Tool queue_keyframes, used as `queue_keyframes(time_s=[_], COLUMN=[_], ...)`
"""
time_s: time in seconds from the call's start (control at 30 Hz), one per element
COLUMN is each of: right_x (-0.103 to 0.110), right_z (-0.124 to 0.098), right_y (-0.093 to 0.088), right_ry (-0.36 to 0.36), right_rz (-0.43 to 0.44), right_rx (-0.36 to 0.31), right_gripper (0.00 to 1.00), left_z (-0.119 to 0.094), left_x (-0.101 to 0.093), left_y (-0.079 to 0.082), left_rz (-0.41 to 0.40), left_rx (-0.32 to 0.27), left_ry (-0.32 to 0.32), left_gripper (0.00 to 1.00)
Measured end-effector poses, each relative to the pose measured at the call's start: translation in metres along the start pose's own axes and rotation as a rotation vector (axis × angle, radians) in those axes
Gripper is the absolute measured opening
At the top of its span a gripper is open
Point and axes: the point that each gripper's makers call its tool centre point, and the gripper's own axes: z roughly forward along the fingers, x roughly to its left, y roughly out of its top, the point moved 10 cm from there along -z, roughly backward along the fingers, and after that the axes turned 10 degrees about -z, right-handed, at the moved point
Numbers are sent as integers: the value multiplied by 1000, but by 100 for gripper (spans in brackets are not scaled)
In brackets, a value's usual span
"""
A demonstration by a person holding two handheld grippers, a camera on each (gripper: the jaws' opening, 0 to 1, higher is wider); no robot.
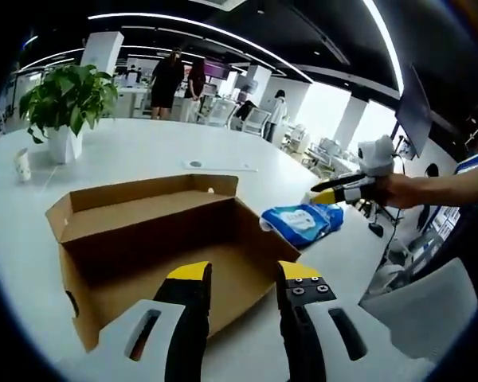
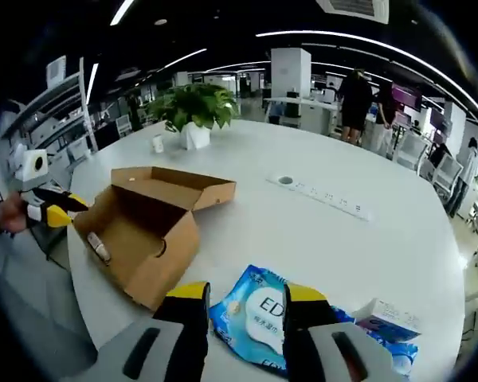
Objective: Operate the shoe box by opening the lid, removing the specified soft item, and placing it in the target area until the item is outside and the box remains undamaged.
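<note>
The brown cardboard shoe box (image 1: 163, 239) stands open on the white table, its lid folded back. A blue soft wipes pack (image 1: 307, 221) lies on the table just right of the box. My left gripper (image 1: 243, 274) is open over the box's near edge, nothing between its fingers. My right gripper (image 1: 338, 191), held by a hand, hovers above the pack, apart from it. In the right gripper view my right gripper (image 2: 247, 293) stands open over the blue pack (image 2: 259, 314). The box (image 2: 143, 231) is to the left with a small white tube (image 2: 99, 247) inside, and my left gripper (image 2: 52, 208) is beyond it.
A potted plant (image 2: 193, 107) and a small cup (image 2: 158, 143) stand at the far side of the table. A white power strip (image 2: 327, 199) lies mid-table. A second white and blue packet (image 2: 386, 318) lies beside the pack. People stand in the office behind.
</note>
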Motion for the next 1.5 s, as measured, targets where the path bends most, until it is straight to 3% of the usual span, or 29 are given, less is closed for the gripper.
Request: queue_keyframes(time_s=[0.3, 0.63, 0.9, 1.5], right_x=[49, 89, 118, 150], right_z=[-8, -17, -23, -40], right_y=[2, 10, 4, -1], right_ry=[-2, -9, 8, -39], right_rz=[40, 37, 58, 22], right_rx=[-53, -100, -115, -105], right_gripper=[34, 35, 36, 37], left_z=[-1, 0, 1, 2], left_x=[-3, -7, -8, -15], left_y=[0, -1, -1, -2], left_rz=[-18, -11, -12, -19], left_rx=[-7, 5, 0, 0], left_ry=[-17, -37, -46, -71], left_gripper=[32, 32, 31, 31])
